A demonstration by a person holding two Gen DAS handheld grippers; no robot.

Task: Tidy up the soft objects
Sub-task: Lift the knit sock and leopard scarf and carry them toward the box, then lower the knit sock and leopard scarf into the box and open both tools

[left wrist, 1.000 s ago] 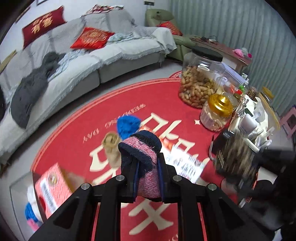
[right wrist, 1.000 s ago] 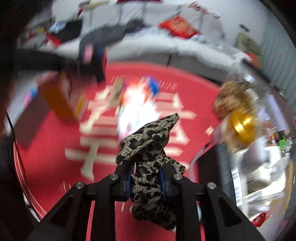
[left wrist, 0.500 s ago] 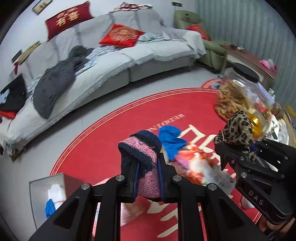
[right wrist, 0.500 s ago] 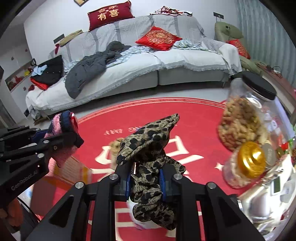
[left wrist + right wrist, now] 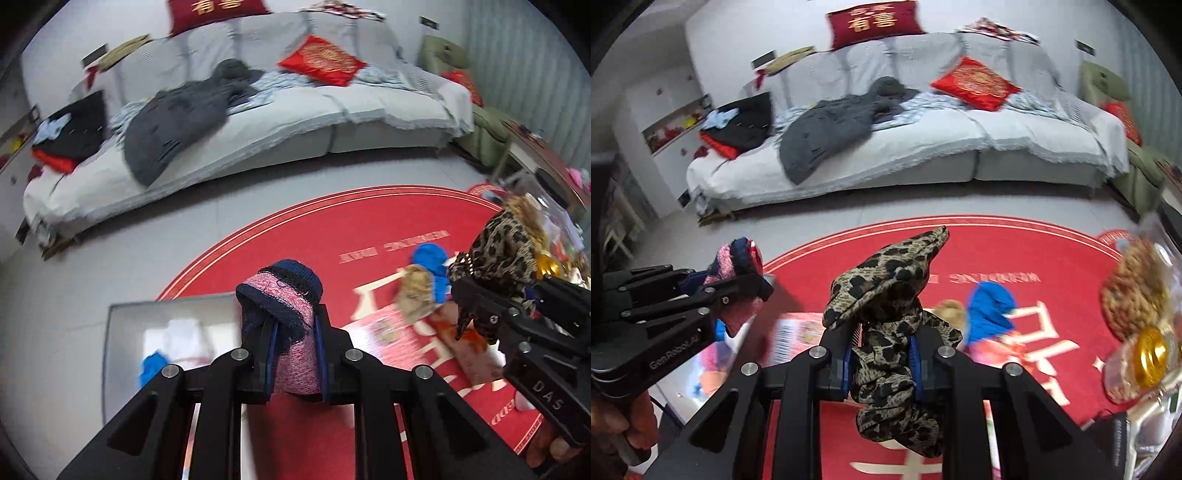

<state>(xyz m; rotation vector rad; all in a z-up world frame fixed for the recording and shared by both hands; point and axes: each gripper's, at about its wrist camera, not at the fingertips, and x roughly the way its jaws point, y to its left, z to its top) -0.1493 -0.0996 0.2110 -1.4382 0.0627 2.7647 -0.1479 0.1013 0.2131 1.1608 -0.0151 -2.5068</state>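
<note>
My left gripper [image 5: 293, 341] is shut on a pink and navy knit sock [image 5: 286, 314], held up over the edge of a clear storage box [image 5: 162, 347]. In the right wrist view the same sock [image 5: 737, 266] shows at the left in the left gripper [image 5: 750, 284]. My right gripper [image 5: 882, 356] is shut on a leopard-print cloth [image 5: 890, 295] that bunches above and hangs below the fingers. That cloth [image 5: 502, 251] also appears at the right of the left wrist view. A blue cloth [image 5: 990, 310] and a tan soft item [image 5: 951, 310] lie below on the red surface.
A round red rug [image 5: 332, 229] spreads below, with a grey sofa [image 5: 923, 147] piled with clothes and red cushions behind it. Jars of nuts [image 5: 1134, 306] with a gold lid stand at the right. The clear box holds white and blue items [image 5: 153, 367]. A printed packet [image 5: 798, 339] lies below.
Both grippers have swung left with their loads still held. The jars slid toward the right edge, and the clear box has come under the left gripper.
</note>
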